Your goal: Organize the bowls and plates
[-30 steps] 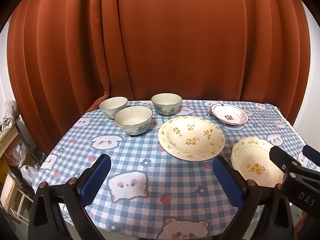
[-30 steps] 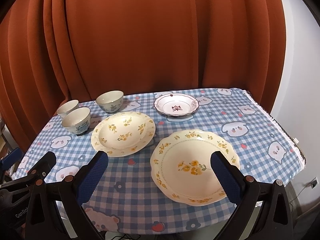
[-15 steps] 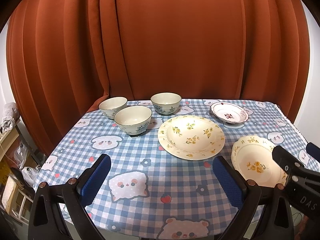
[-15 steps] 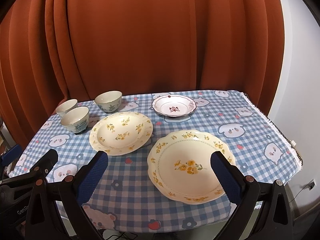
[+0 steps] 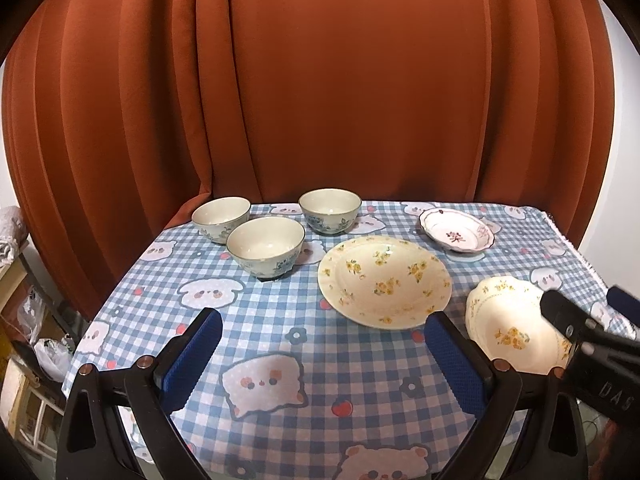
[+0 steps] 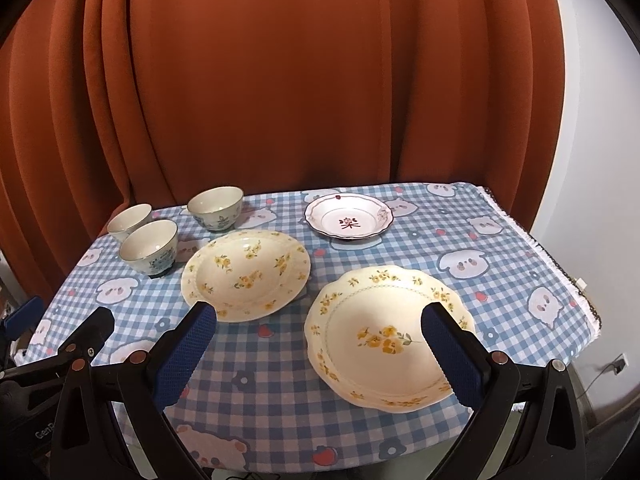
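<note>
Three pale bowls with blue flowers stand at the back left: near bowl [image 5: 265, 246] [image 6: 149, 246], far left bowl [image 5: 221, 219] [image 6: 129, 219], far middle bowl [image 5: 330, 210] [image 6: 215, 207]. A cream round plate [image 5: 384, 280] [image 6: 246, 272] with yellow flowers lies mid-table. A scalloped cream plate [image 5: 516, 332] [image 6: 386, 334] lies at the front right. A small white dish [image 5: 457, 232] [image 6: 347, 220] with red trim sits at the back. My left gripper [image 5: 320, 354] hovers open above the front edge. My right gripper [image 6: 320, 354] is open over the scalloped plate's near side.
A blue checked cloth [image 5: 280, 344] [image 6: 500, 248] with bear prints covers the table. A rust curtain [image 5: 320, 100] hangs right behind it. The cloth's right edge [image 6: 560, 276] drops off by a white wall. Shelving and bags [image 5: 24, 320] stand at the left.
Both grippers have drifted slightly, so the dishes sit a little lower and nearer in each view. Their jaws stay wide and no dish has moved.
</note>
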Motion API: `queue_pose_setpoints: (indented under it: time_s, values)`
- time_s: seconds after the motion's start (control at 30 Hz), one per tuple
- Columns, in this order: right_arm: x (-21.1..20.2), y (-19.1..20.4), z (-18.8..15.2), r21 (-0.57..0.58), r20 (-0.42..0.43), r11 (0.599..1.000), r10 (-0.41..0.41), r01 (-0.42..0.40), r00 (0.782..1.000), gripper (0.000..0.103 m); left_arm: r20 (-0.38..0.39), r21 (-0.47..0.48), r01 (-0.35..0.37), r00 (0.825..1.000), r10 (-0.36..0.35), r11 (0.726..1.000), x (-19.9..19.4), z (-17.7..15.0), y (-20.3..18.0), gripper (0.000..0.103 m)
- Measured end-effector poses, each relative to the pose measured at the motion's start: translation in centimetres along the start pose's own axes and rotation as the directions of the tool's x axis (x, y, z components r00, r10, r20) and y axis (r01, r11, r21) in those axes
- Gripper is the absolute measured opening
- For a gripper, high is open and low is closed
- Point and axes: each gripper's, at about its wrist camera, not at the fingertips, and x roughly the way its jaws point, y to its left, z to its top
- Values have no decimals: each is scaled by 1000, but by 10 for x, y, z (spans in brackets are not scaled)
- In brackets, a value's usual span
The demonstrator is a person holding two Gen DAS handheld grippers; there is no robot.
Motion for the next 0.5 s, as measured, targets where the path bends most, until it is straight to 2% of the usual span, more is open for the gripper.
queue_pose_setpoints:
  time_s: [0.3, 0.5]
  values:
    - [-2, 16, 5, 22, -16, 997, -68, 69, 998, 103, 0, 41, 27, 1000, -27, 999, 9, 11, 10, 101]
    - [2, 16, 3, 58, -48, 993, -102, 104, 994, 103, -50, 42, 67, 997, -65, 997, 20, 13, 12, 101]
